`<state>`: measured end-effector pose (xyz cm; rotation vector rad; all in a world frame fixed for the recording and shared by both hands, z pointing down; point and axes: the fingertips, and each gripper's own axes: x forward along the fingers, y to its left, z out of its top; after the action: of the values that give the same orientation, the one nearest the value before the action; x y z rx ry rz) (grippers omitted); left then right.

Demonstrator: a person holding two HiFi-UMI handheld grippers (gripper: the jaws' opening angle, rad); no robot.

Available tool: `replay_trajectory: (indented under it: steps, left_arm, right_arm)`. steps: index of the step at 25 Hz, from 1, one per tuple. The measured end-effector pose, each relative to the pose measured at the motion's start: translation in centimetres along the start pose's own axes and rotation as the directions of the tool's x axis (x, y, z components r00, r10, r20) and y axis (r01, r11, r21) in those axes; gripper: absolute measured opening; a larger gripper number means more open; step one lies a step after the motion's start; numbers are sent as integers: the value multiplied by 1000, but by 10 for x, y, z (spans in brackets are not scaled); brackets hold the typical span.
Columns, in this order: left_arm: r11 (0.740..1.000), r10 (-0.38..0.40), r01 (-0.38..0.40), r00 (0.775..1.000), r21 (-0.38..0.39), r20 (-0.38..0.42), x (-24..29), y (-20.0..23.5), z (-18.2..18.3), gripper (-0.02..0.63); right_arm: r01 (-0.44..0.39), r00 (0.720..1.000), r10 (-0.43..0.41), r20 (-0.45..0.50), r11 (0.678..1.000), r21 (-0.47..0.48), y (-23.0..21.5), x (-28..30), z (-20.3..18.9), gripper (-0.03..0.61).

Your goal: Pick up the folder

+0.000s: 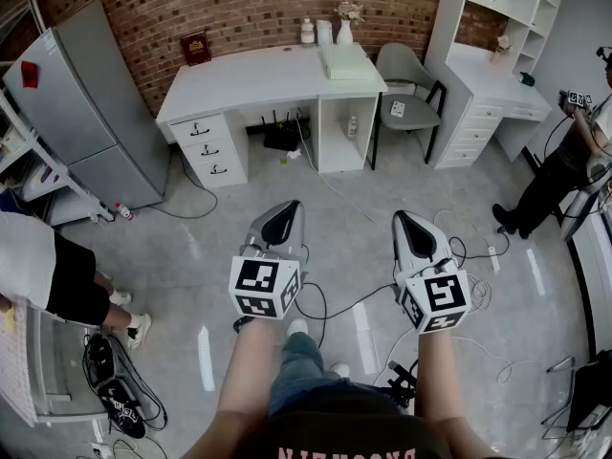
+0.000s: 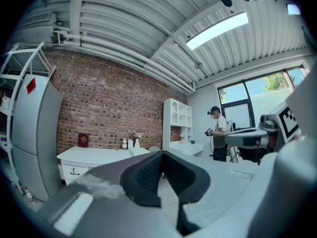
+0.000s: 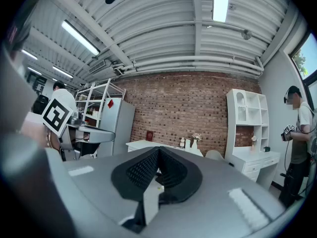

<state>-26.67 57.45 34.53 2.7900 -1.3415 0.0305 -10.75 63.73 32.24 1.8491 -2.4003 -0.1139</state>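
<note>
Left tongs [image 1: 283, 214]: clenched tight, nothing between them, held level above the grey floor [image 1: 191, 247]. Right tongs [image 1: 405, 220]: likewise clenched and empty, level, beside the left pair but not touching it. Folder [image 1: 345, 62]: pale, lying flat on the right end of the white worktop [image 1: 249, 79], which stands against the brick wall [image 1: 249, 8], well apart from both tongs. A grey chair [image 1: 406, 94] stands just right of the worktop.
</note>
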Motion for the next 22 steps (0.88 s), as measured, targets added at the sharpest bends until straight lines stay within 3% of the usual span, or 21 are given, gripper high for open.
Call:
replay_trajectory:
  steps: [12, 22]
  left_arm:
    - [1000, 16, -17, 1000, 12, 12, -7, -43, -3, -2]
    - [999, -14, 13, 999, 29, 30, 69, -8, 3, -2]
  right_arm:
    - [-2, 1000, 1, 28, 1000, 23, -20, -37, -8, 0]
    - [15, 999, -15, 35, 1000, -10, -53, 29, -12, 2]
